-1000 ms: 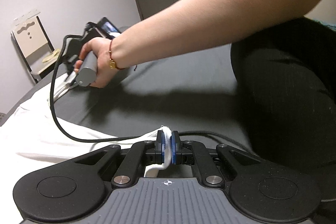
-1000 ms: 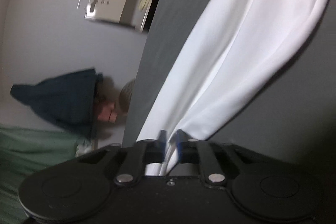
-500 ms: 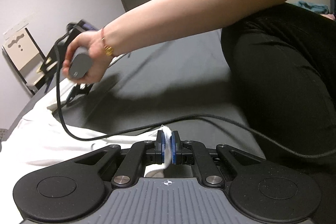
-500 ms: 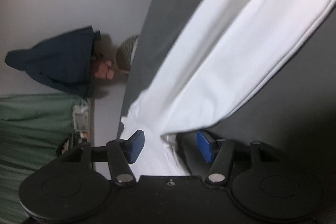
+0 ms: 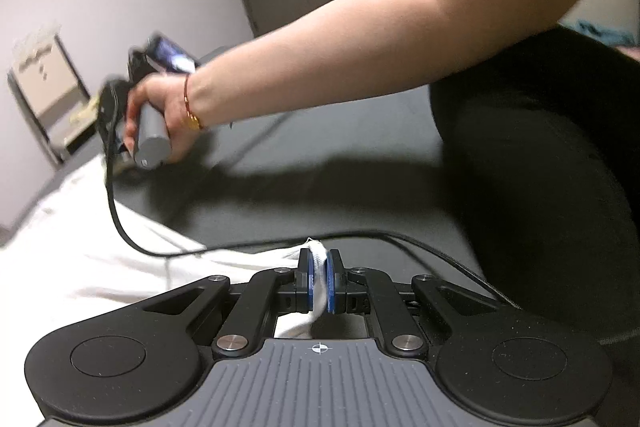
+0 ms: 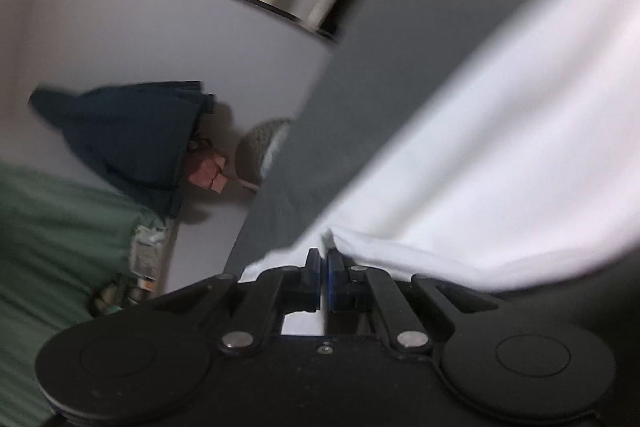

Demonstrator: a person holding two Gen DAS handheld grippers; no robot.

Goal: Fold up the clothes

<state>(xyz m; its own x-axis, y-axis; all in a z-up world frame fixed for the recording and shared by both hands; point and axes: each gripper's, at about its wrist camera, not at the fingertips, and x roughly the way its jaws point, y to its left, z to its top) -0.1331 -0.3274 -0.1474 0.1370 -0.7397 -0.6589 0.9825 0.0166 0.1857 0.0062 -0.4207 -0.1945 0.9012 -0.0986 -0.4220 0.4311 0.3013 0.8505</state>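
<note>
On the dark bed [image 5: 360,163], both tongs, left [image 5: 319,281] and right [image 6: 324,277], grip the white cloth [image 6: 500,147], which spreads toward 10 o'clock unfolded; folding seems barely begun.

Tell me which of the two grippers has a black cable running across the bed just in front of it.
The left gripper. A black cable crosses the dark bed right past its fingertips, which pinch the white cloth; the right gripper shows only cloth ahead.

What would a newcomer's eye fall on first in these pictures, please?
A bare arm reaches across the grey bed, its hand gripping the right tool's handle. In front, the left tool pinches a white cloth; the right tool bites another edge.
</note>
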